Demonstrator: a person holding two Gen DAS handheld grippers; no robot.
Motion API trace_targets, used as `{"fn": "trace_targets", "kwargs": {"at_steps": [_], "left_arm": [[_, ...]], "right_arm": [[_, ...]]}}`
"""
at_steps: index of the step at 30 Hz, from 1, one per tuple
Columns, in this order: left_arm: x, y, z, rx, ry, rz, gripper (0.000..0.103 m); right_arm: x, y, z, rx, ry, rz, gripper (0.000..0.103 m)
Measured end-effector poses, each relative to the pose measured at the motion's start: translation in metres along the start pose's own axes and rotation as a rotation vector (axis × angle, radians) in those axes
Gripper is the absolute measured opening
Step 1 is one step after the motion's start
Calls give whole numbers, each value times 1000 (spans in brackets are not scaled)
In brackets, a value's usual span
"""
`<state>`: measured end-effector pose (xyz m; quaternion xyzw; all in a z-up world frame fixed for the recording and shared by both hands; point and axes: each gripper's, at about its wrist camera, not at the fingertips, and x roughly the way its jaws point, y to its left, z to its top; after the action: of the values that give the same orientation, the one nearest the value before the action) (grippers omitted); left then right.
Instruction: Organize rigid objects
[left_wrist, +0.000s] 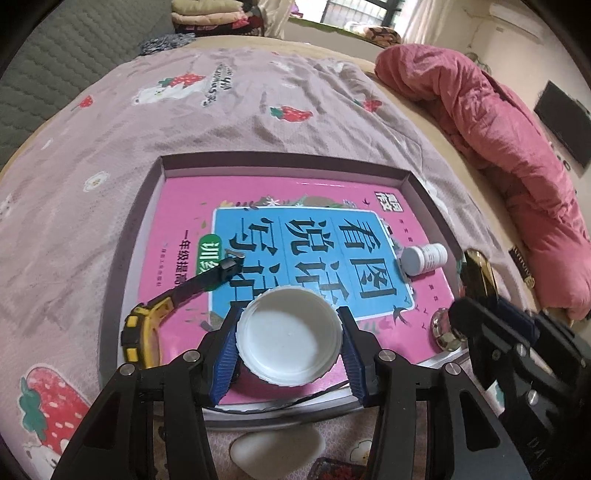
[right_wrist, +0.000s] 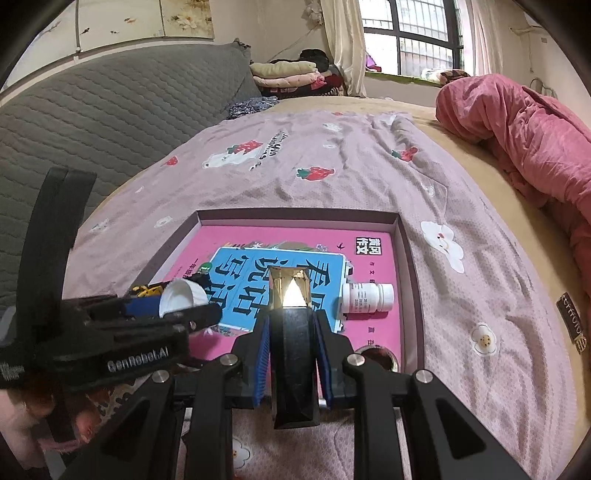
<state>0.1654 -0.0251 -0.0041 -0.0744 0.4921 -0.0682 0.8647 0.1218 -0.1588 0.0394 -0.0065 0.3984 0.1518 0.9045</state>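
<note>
I have a white plastic lid (left_wrist: 289, 336) clamped between my left gripper's (left_wrist: 290, 345) blue pads, open side facing the camera, hovering over the near part of the shallow box (left_wrist: 280, 161). My right gripper (right_wrist: 291, 354) is clenched on a slim black case with a gold mirrored end (right_wrist: 291, 332), also poised over the near edge of that box, to the right of the left tool.

Already inside, on the pink workbook (left_wrist: 258, 195) lining the box: a yellow-and-black tape measure (left_wrist: 147, 328) just left of my left gripper, a white pill bottle (left_wrist: 424, 258) lying on its side ahead and to the right, and a round silvery knob-like piece (left_wrist: 445, 330) near the right corner.

By my reckoning the sorting is well along; both held pieces remain to be set down. A pale oval object (left_wrist: 277, 448) lies on the strawberry-print bedspread (left_wrist: 221, 110) beneath my left tool, outside the box, possibly left to collect.
</note>
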Motion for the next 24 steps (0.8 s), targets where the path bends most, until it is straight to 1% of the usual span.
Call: {"fn": "trace_targets", "kwargs": {"at_steps": [5,9,14,24], "left_arm": [[7,-6,-3,42,16,-8,51],[12,-8,-6,71,26,7,51],[17,-5,-12,67,50,4,51],[17,-4,-14,71,47,16,51]], "right_arm": [[6,-1,6,11,-3,6,23],[11,-1,8,15,-1,3,23],[18,2,8,14,9,3,23],[32,3,8,25,46,-1,23]]}}
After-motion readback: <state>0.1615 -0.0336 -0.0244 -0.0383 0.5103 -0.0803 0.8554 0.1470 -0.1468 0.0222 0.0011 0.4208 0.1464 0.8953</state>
